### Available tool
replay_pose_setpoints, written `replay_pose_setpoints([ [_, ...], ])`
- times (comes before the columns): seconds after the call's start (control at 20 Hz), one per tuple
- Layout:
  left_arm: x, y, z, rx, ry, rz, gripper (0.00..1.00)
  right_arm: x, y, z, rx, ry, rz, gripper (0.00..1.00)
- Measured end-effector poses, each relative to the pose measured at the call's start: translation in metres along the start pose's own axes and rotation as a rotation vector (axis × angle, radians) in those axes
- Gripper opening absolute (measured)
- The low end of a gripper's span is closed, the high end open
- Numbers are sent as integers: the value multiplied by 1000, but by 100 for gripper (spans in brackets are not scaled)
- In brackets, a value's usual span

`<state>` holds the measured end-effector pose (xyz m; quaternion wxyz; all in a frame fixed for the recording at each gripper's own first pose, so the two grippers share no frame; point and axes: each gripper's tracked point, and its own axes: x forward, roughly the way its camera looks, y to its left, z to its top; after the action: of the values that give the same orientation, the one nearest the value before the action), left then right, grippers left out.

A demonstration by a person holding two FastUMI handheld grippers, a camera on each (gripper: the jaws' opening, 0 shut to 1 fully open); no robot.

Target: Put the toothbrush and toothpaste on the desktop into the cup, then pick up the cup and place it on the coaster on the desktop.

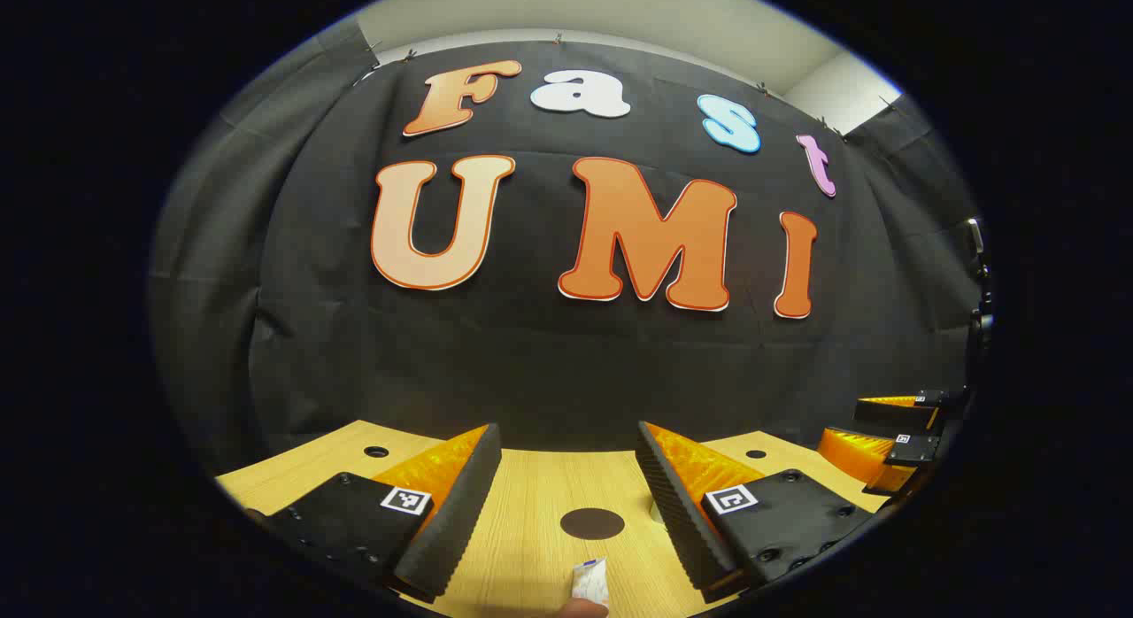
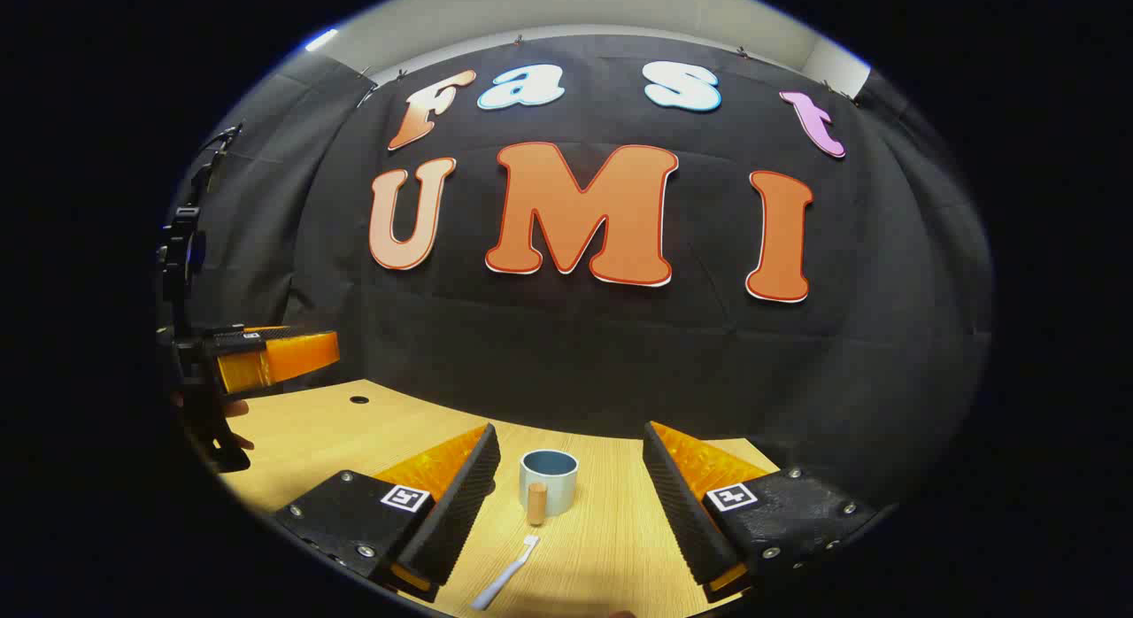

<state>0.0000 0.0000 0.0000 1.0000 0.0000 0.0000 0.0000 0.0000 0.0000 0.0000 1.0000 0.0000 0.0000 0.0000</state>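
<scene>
In the left gripper view my left gripper [image 1: 568,432] hangs open over the wooden desktop [image 1: 531,547]. A dark round coaster [image 1: 592,523] lies between its fingers, farther ahead. The white crimped end of the toothpaste tube [image 1: 590,581] lies just below the coaster at the bottom edge. In the right gripper view my right gripper [image 2: 570,430] is open with nothing held. Ahead of it, between the fingers, a pale blue-grey cup [image 2: 549,481] with a wooden handle [image 2: 536,503] stands upright. A white toothbrush [image 2: 504,575] lies flat in front of the cup.
The right gripper [image 1: 872,428] shows at the far right of the left gripper view. The left gripper [image 2: 283,357], held by a hand [image 2: 235,423], shows at the far left of the right gripper view. Small round holes [image 1: 376,451] [image 2: 358,398] mark the desktop near the cloth wall.
</scene>
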Motion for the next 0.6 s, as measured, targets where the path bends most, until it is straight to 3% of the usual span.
replay_pose_setpoints([
  [0.6, 3, -5, 2, 62, 28, -4, 96, 6, 4, -6, 93, 56, 49, 98],
])
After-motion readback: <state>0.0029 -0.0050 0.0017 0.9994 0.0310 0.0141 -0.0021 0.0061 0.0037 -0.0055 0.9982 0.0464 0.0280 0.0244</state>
